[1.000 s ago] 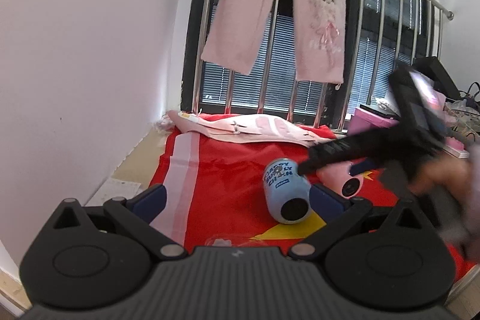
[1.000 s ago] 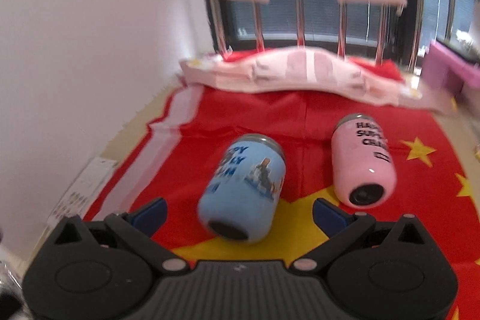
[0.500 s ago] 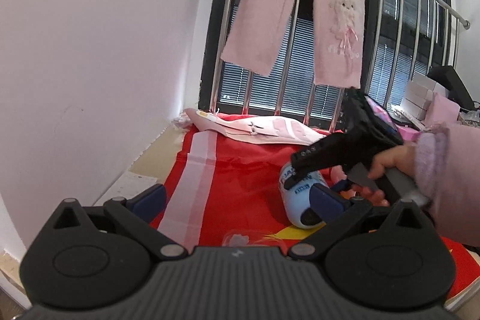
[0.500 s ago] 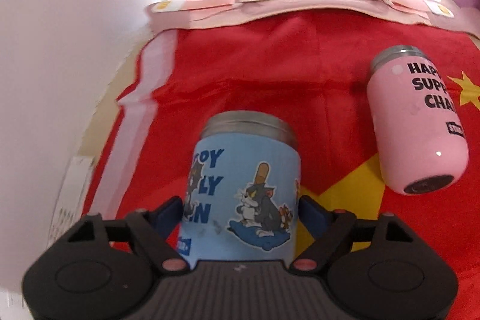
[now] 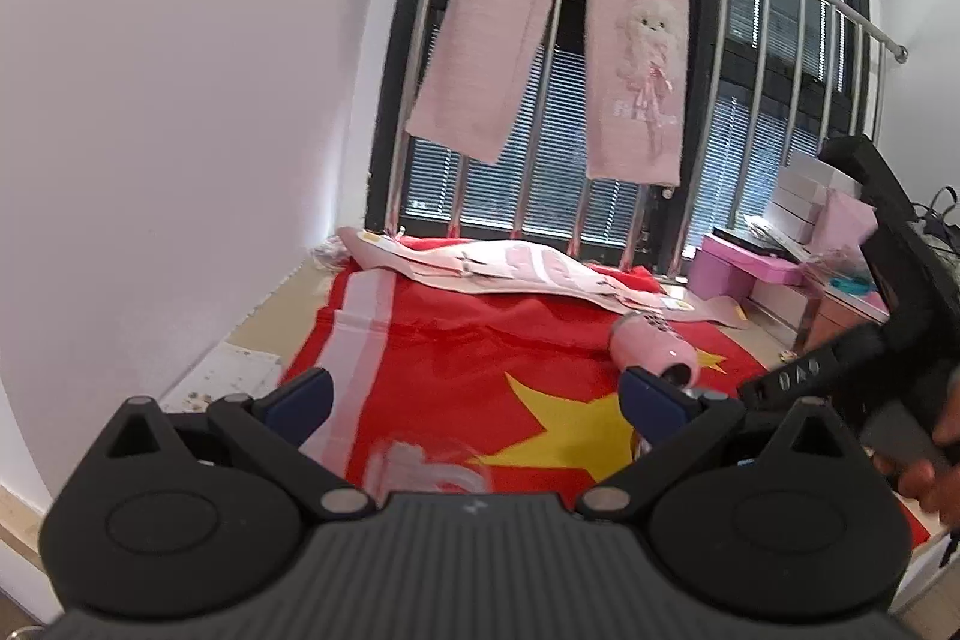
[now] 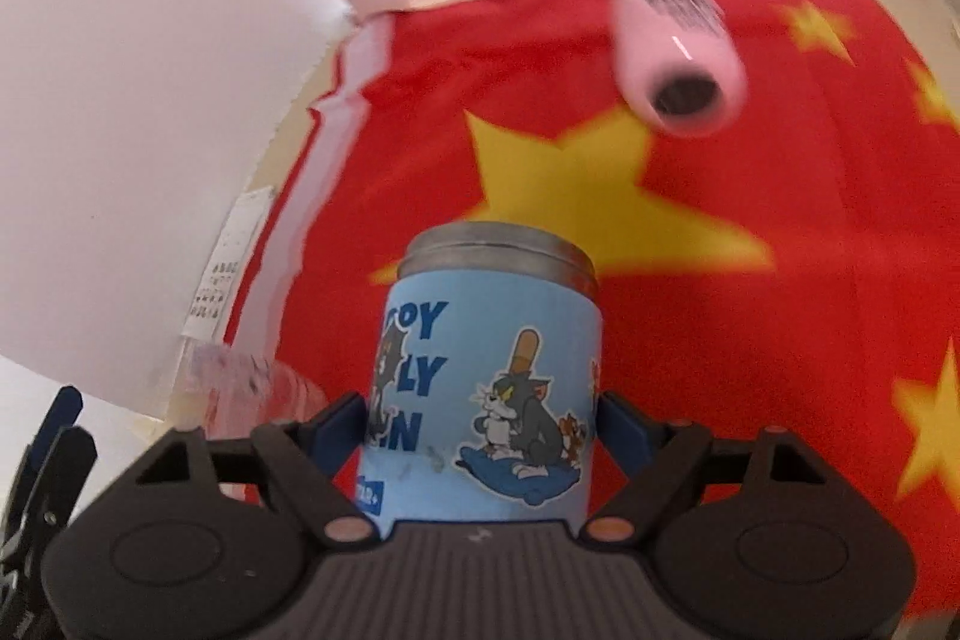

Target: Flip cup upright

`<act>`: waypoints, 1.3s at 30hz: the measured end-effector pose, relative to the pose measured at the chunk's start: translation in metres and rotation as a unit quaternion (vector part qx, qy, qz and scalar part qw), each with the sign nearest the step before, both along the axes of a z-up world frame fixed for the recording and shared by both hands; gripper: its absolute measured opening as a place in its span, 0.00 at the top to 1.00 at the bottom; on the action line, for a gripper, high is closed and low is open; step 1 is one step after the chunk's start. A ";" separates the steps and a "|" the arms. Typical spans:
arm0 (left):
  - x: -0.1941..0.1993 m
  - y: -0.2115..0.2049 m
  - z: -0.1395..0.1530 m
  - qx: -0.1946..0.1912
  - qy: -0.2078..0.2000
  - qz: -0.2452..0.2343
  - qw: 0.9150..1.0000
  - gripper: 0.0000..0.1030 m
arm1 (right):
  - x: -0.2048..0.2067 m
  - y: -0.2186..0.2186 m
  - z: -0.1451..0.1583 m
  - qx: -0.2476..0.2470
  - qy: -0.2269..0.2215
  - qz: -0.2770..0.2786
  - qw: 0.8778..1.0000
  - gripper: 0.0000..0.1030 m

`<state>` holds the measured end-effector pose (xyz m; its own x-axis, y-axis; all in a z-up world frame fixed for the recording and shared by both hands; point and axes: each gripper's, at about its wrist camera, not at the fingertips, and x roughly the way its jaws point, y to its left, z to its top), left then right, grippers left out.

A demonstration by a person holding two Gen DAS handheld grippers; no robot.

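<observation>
Between our right gripper's [image 6: 480, 430] fingers sits the cartoon cup [image 6: 486, 376], clamped on both sides with its metal rim pointing away from us, above the flag cloth [image 6: 690, 280]. Beyond it and to the right lies the second cup [image 6: 678, 40] on its side on the cloth — mouth toward us. Behind that, a folded garment [image 5: 510, 268] lies along the cloth's far edge, before the railing [image 5: 750, 70], where trousers [image 5: 570, 52] hang. Our left gripper [image 5: 474, 400] hovers apart — nothing between its fingers.
</observation>
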<state>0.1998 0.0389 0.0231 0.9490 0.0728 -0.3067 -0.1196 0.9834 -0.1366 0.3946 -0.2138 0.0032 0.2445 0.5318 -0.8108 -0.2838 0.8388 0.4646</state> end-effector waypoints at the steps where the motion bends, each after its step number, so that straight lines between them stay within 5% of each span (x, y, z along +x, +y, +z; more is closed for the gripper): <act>1: -0.001 -0.004 0.000 0.002 0.002 -0.004 1.000 0.00 | -0.003 -0.003 -0.006 -0.001 0.007 -0.005 1.000 0.19; 8: -0.009 -0.015 0.001 0.015 0.000 -0.013 1.000 0.00 | -0.015 -0.010 -0.023 -0.012 0.026 -0.010 1.000 0.19; 16: -0.007 -0.010 -0.002 0.008 0.007 -0.007 1.000 0.00 | -0.016 -0.012 -0.041 0.048 0.077 -0.133 0.987 0.19; 20: -0.006 -0.014 -0.001 0.013 0.012 -0.015 1.000 0.00 | -0.020 -0.008 -0.044 0.048 0.066 -0.132 0.988 0.18; 25: -0.007 -0.021 0.001 0.020 0.011 -0.019 1.000 0.00 | -0.027 -0.019 -0.020 0.037 -0.004 -0.102 0.994 0.13; 29: -0.008 -0.030 0.004 0.032 0.017 -0.027 0.999 0.00 | -0.046 -0.037 0.007 0.022 -0.107 -0.039 0.993 0.04; 35: -0.006 -0.056 0.008 0.061 0.043 -0.058 0.996 0.00 | -0.084 -0.069 0.018 -0.058 -0.223 0.042 0.972 0.03; 39: -0.002 -0.079 0.008 0.075 0.060 -0.079 0.992 0.00 | -0.116 -0.092 0.009 -0.095 -0.311 0.050 0.944 0.03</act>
<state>0.1976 -0.0401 0.0316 0.9094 -0.0217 -0.4153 0.0320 0.9993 0.0179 0.2782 -0.3053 0.0118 0.6619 0.4366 -0.6094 -0.5339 0.8452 0.0256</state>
